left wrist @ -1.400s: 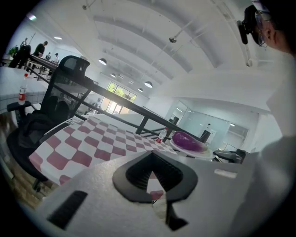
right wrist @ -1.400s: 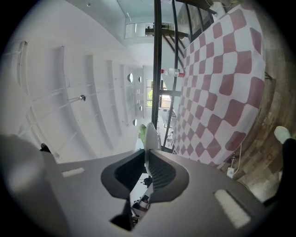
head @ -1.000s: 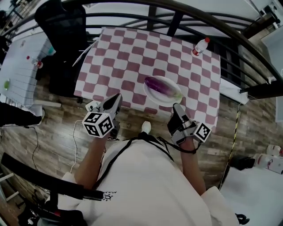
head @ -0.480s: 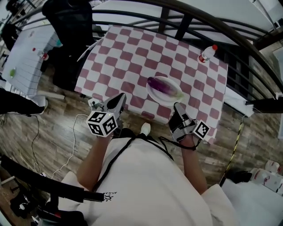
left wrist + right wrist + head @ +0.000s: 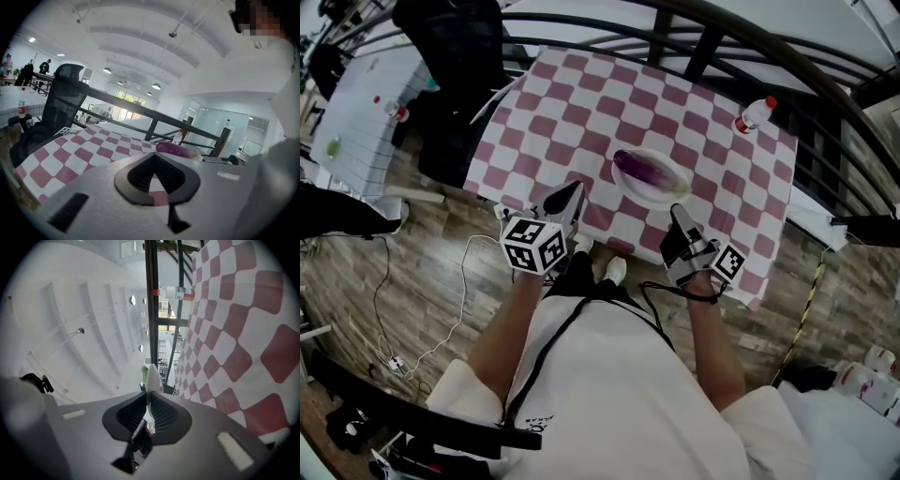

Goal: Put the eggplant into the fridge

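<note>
A purple eggplant point(image 5: 637, 169) with a green stem lies on a white plate point(image 5: 664, 198) near the front edge of the checkered table point(image 5: 581, 103). My left gripper point(image 5: 572, 194) hovers at the cloth's near edge, left of the plate, with its jaws shut and nothing in them. In the left gripper view the eggplant point(image 5: 171, 148) shows just beyond the gripper's point(image 5: 153, 154) tips. My right gripper point(image 5: 677, 216) sits just short of the plate's near rim, its jaws together save for a thin slit, and it holds nothing. The right gripper view is rolled sideways, so the plate point(image 5: 153, 373) appears edge-on past that gripper's point(image 5: 149, 392) tips.
A plastic bottle point(image 5: 753, 114) with a red cap stands at the table's far right corner. Dark metal railing point(image 5: 787, 70) curves behind the table. To the left are a black office chair point(image 5: 450, 56) and a white table point(image 5: 356, 112). Cables point(image 5: 441, 319) trail over the wooden floor.
Both grippers have moved forward to the table's near edge. The left tips now reach over the cloth, and the right tips are closer to the plate. Neither gripper's jaws have changed.
</note>
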`<state>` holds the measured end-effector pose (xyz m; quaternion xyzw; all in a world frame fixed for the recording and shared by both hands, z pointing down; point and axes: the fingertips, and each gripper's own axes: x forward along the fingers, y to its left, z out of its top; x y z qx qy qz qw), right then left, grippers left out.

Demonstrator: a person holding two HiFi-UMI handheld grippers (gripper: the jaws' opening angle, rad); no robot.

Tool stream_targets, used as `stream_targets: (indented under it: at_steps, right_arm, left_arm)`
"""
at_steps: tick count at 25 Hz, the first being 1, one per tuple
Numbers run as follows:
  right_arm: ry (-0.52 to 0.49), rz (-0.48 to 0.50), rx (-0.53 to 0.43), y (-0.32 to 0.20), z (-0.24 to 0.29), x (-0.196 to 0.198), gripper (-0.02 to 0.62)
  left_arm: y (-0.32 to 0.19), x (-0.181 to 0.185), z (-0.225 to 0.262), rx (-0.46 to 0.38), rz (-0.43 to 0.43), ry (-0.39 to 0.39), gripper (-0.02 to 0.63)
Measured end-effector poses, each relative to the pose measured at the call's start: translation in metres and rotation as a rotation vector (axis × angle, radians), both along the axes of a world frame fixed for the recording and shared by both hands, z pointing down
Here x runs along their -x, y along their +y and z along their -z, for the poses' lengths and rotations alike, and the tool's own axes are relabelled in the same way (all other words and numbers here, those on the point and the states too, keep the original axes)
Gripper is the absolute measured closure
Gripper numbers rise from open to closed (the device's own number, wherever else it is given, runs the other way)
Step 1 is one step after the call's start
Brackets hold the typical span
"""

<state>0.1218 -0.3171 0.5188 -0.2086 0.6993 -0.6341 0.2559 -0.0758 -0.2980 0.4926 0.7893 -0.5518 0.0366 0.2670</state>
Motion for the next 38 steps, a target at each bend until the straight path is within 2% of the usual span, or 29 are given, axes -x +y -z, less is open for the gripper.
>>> stream_targets:
  at_steps: [12,23,38]
  right_arm:
    - [0.021,0.016,-0.002,-0.049,-0.043,0.035,0.558]
    - [0.049,0.020,0.025,-0.078,-0.102,0.067,0.558]
    - [0.052,0.037,0.050,-0.106,-0.138,0.101,0.560]
  left_arm:
    - [-0.057,0.009,-0.036,0.024,-0.056,-0.055,0.603]
    - [-0.077,0.023,-0.055,0.058,-0.068,-0.069,0.603]
    - [-0.092,0.041,-0.086,0.102,-0.100,-0.085,0.603]
